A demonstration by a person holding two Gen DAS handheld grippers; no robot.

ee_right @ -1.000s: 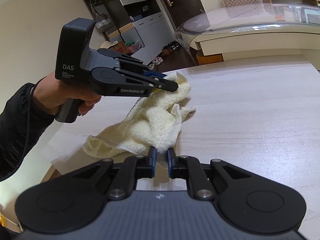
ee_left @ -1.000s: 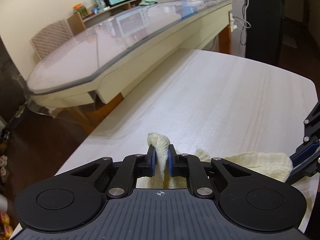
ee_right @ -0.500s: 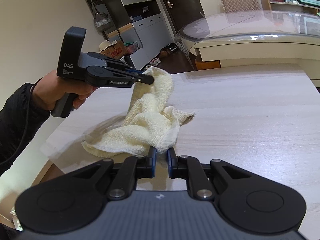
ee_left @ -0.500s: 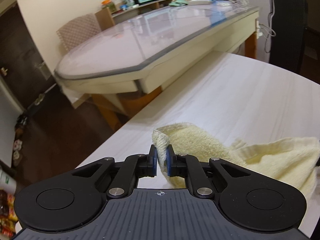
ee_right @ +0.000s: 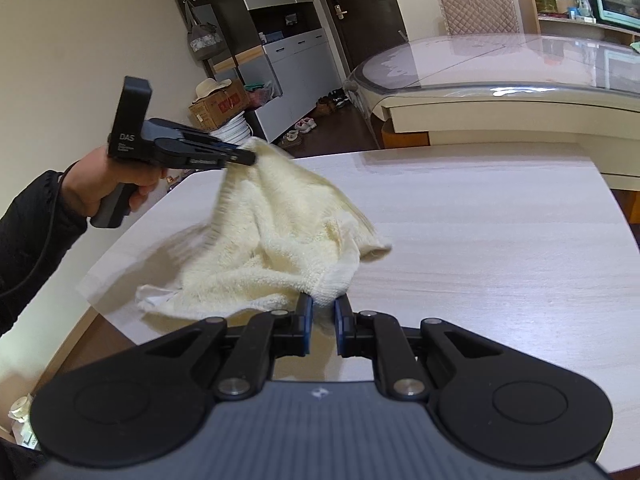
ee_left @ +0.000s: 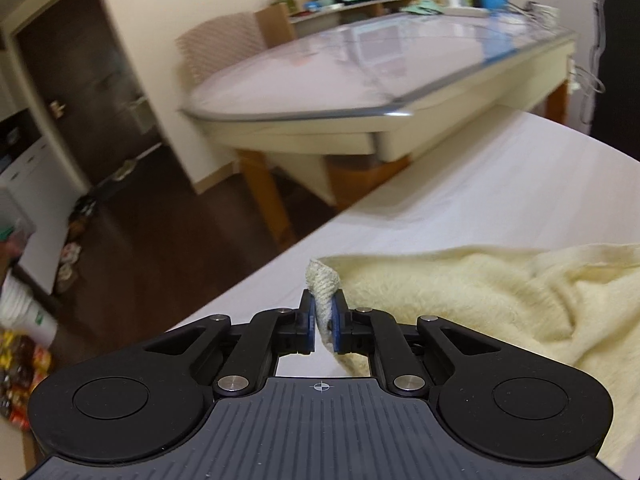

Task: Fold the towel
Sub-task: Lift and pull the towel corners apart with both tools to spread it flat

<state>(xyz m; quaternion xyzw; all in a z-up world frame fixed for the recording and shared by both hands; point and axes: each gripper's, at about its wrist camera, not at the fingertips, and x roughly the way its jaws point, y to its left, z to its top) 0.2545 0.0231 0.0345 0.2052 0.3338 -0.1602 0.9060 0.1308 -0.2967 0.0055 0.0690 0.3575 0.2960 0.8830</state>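
The towel (ee_right: pixel 280 240) is soft, light and limp, and sags onto the tabletop (ee_right: pixel 480 240) near its left edge. I keep the left tongs (ee_left: pixel 323 322) and right tongs (ee_right: pixel 322 322) each clamped on a corner; hems offer the firmest hold.

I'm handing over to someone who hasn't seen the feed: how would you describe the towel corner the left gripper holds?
Start at the pale wood-grain table, where a crumpled cream terry towel lies near its left edge. One corner is lifted off the table, pinched in the black two-finger left gripper in the person's hand. Unlike the low corner in the right gripper, it is the towel's highest point.
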